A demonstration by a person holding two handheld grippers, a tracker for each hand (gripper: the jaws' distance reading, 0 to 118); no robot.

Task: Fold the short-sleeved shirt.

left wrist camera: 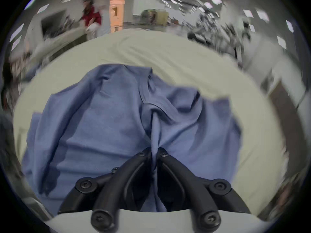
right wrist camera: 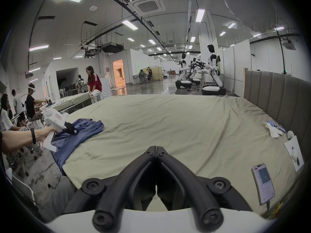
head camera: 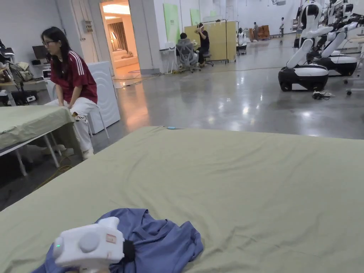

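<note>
1. head view: crumpled blue short-sleeved cotton shirt (head camera: 156,241) lies bunched at the near left edge of the olive-green sheet-covered bed (head camera: 249,185). white-bodied left gripper (head camera: 128,251) sits on the shirt's near left part, black tip buried in the cloth; cannot tell its jaw state here.
2. left gripper view: left gripper (left wrist camera: 154,151) has both black jaws pressed together on a raised ridge of the shirt (left wrist camera: 104,119), fabric pinched between the tips. rest of the shirt spreads ahead of and either side of the jaws.
3. right gripper view: right gripper (right wrist camera: 156,150) jaws pressed together, tips touching, nothing between them, over bare sheet. shirt (right wrist camera: 80,135) is well apart, far left, hanging partly over the bed edge. a smartphone (right wrist camera: 263,185) lies on the sheet at right.
</note>
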